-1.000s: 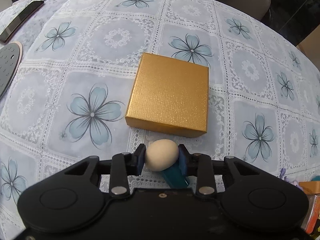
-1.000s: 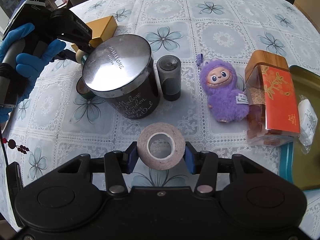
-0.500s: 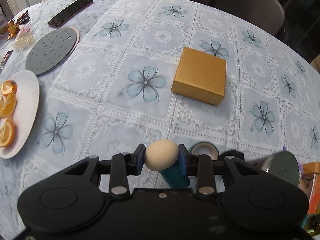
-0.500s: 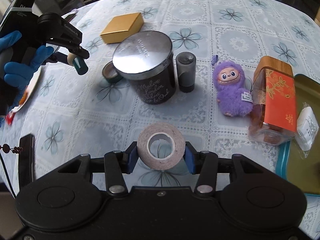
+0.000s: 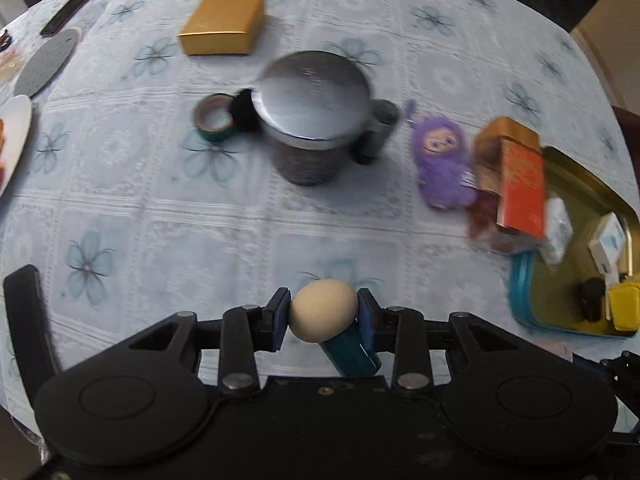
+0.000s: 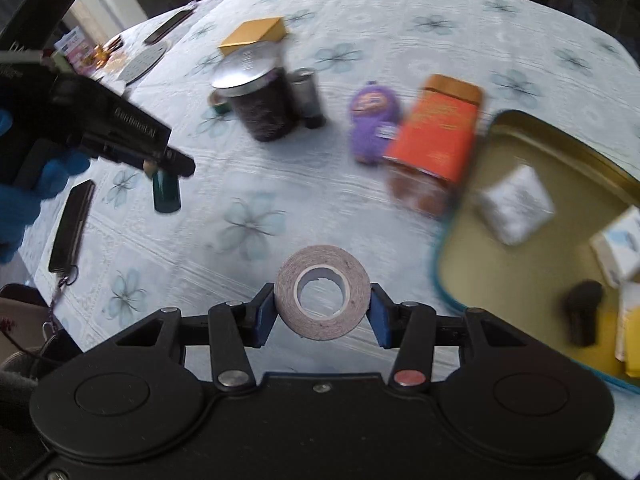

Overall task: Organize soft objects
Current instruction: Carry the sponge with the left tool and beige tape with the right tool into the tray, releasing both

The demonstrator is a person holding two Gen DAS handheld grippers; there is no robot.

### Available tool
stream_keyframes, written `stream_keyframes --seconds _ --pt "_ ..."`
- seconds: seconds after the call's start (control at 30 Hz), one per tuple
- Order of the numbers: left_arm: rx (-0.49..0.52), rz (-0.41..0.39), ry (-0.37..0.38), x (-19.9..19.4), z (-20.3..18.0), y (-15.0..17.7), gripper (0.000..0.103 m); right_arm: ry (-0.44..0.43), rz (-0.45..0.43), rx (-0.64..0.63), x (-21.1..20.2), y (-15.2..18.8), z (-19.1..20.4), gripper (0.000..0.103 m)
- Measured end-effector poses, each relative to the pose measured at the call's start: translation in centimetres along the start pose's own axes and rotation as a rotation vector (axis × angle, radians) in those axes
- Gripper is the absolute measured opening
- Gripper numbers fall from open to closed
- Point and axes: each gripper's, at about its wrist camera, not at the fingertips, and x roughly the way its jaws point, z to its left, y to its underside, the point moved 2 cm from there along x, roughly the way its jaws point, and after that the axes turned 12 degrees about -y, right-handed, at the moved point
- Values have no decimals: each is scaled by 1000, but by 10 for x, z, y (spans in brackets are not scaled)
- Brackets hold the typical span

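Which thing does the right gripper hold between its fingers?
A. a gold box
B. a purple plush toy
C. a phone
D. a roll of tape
D: in the right wrist view the right gripper is shut on the roll of tape, whose sides both blue pads press.

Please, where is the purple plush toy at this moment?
In both wrist views the purple plush toy lies on the tablecloth, right of centre, between the small dark cylinder and the orange-labelled jar.
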Motion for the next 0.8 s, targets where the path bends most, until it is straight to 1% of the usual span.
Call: stream_keyframes --seconds 0.1,0.17,0.3,0.4,0.53,0.57,0.6,0.63,0.67,0.77,0.8 --pt "64 -14 58 -12 -58 4 32 40 -54 58 -30 10 -32 48" --pt "107 -38 81 -20 -96 0 32 73 -96 96 -50 14 -54 48" --pt "173 -89 115 -35 -162 -10 32 132 -187 166 -86 15 -92 48" --pt "202 -117 127 -43 -199 -16 33 163 -242 209 -105 13 -117 48" --pt "219 -137 106 -49 -228 -20 33 185 -303 271 -126 9 -146 48" --pt "216 -142 96 -49 -231 -20 36 184 -315 283 -129 8 -151 48" --pt "213 -144 83 -49 -234 -20 45 181 -324 295 -131 7 -157 48" --pt "210 -147 71 -48 -236 -21 51 177 -333 309 -134 7 -163 48" --pt "204 -150 61 -48 -237 -20 58 171 -339 322 -135 6 -168 48" --pt "171 -139 42 -48 -230 -18 62 147 -344 346 -136 2 -180 48" --pt "159 -131 37 -46 -228 -18 65 142 -344 348 -135 0 -182 48"
